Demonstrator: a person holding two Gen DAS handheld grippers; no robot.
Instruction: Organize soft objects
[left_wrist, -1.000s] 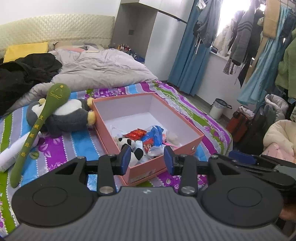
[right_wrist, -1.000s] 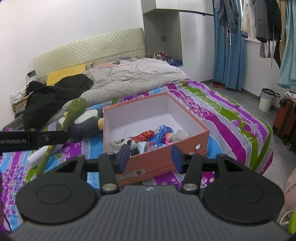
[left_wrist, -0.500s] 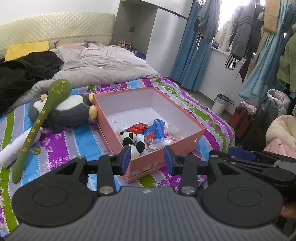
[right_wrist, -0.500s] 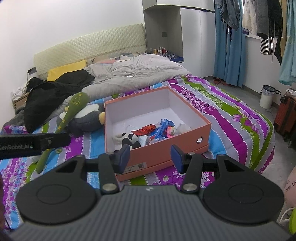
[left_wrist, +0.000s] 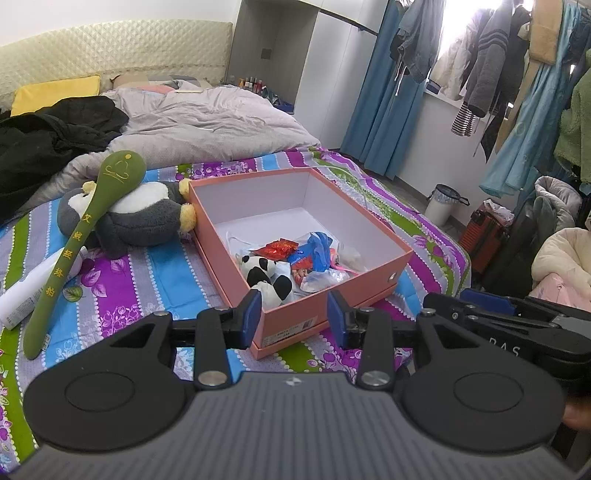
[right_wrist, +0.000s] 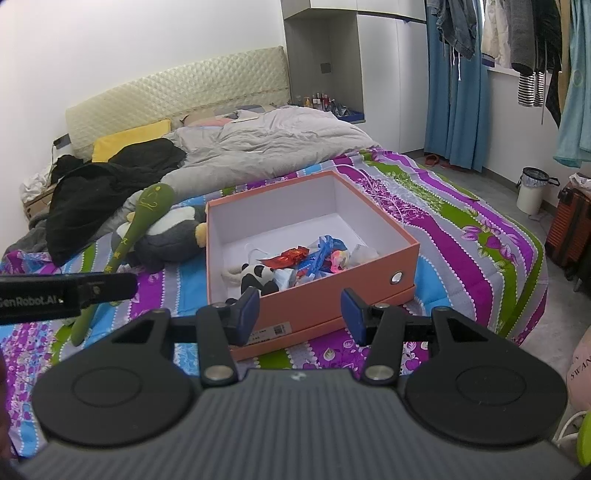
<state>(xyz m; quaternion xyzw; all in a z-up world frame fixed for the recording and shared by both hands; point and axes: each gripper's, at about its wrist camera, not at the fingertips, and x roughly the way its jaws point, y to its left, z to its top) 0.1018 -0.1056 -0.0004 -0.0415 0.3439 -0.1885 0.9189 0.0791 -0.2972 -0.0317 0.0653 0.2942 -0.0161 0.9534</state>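
An open pink box sits on the striped bedspread. It holds a small panda plush, a red packet, blue plastic and other small items. Left of the box lies a grey and white penguin plush with a green padded massage stick across it. My left gripper is open and empty, above the box's near edge. My right gripper is open and empty, also just short of the box.
A white tube lies at the left by the stick. A grey duvet and black clothing cover the far bed. A small bin, a suitcase and hanging clothes stand to the right of the bed.
Both grippers have pulled back and risen a little from the box, so more of its inside shows. Nothing was picked up or let go.
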